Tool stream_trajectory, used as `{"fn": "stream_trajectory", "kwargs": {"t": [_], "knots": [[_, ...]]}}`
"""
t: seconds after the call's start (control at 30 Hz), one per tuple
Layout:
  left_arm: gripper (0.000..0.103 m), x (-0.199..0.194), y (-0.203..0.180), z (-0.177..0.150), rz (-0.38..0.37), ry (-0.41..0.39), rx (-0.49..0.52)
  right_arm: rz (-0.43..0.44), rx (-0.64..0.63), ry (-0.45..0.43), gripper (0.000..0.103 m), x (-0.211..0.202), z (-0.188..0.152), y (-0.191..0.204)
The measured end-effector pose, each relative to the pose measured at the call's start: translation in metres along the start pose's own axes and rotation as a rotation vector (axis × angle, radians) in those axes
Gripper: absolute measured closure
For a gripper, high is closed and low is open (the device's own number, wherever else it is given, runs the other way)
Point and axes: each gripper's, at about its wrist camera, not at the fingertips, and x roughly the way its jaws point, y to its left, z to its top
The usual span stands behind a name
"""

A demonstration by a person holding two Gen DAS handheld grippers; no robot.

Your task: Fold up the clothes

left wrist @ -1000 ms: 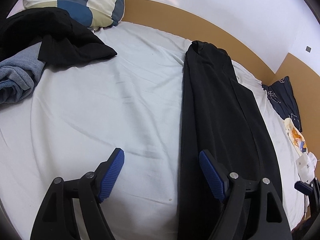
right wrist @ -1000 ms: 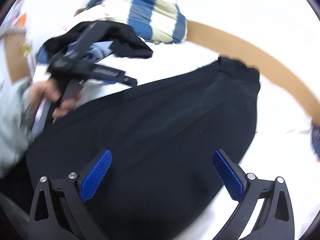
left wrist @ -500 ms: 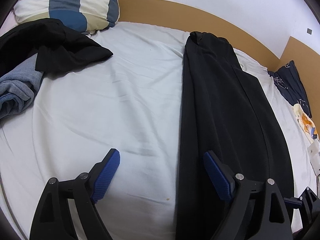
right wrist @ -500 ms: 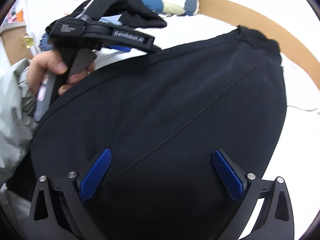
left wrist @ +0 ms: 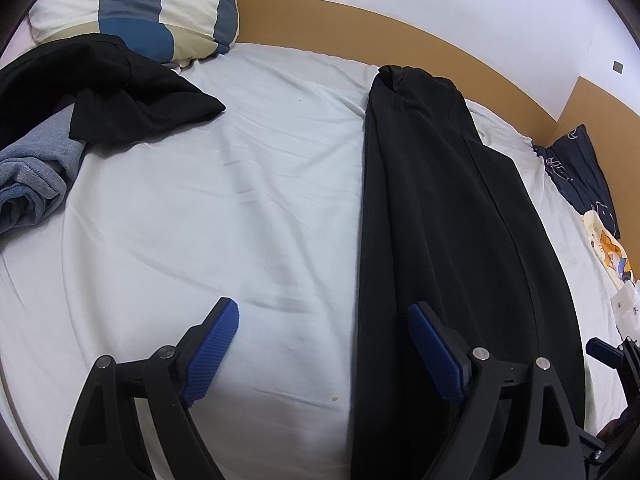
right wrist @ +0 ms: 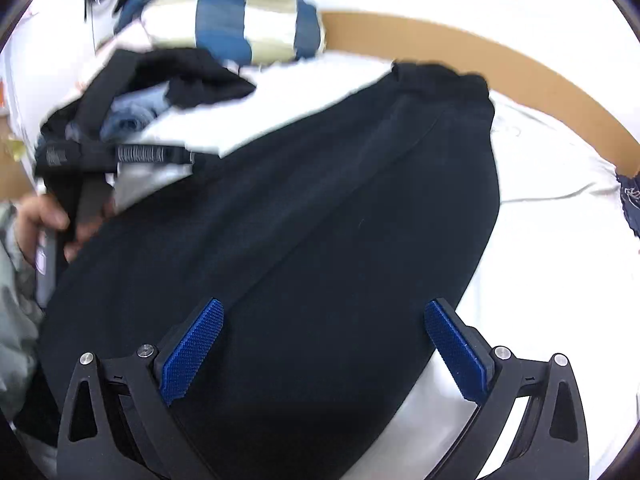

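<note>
Long black trousers (left wrist: 444, 216) lie stretched out lengthwise on the white bed sheet (left wrist: 208, 208), folded in half along their length, with the waistband at the far end. My left gripper (left wrist: 324, 320) is open above the trousers' left edge, one finger over the sheet and one over the cloth. In the right wrist view the same trousers (right wrist: 320, 240) fill the middle. My right gripper (right wrist: 324, 320) hovers open over their near part. A hand (right wrist: 44, 220) holds the left gripper's handle at the left.
A black garment (left wrist: 116, 92) and a blue denim piece (left wrist: 32, 176) are piled at the far left, below a striped pillow (left wrist: 140, 8). A dark printed cloth (left wrist: 576, 172) lies at the right. A tan headboard (left wrist: 440, 44) runs along the far side.
The left gripper has shifted only slightly over the trousers' edge. The right gripper's view has swung back and is blurred; the left gripper's handle now sits lower and farther left in it.
</note>
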Motion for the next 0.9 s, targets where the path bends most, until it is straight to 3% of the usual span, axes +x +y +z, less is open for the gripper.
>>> {"fn": "stream_trajectory", "kwargs": {"t": [0.13, 0.3, 0.57, 0.63, 0.73, 0.9], "knots": [[0.015, -0.001, -0.001, -0.001, 0.001, -0.003, -0.002, -0.062, -0.17, -0.034, 0.0, -0.014, -0.007, 0.029], [0.015, -0.001, 0.0, -0.001, -0.004, -0.006, -0.007, 0.034, -0.198, -0.018, 0.0, -0.036, -0.022, 0.029], [0.015, -0.001, 0.001, -0.001, -0.013, -0.011, -0.015, -0.183, -0.287, -0.185, 0.0, -0.066, -0.041, 0.023], [0.015, -0.002, 0.002, -0.001, -0.014, -0.011, -0.016, -0.22, -0.27, -0.209, 0.0, -0.068, -0.042, 0.016], [0.015, -0.002, 0.002, -0.001, -0.013, -0.013, -0.017, -0.202, -0.217, -0.242, 0.0, -0.069, -0.041, 0.006], [0.015, -0.002, 0.0, -0.002, -0.009, -0.013, -0.014, -0.214, -0.202, -0.198, 0.0, -0.047, -0.021, 0.005]]}}
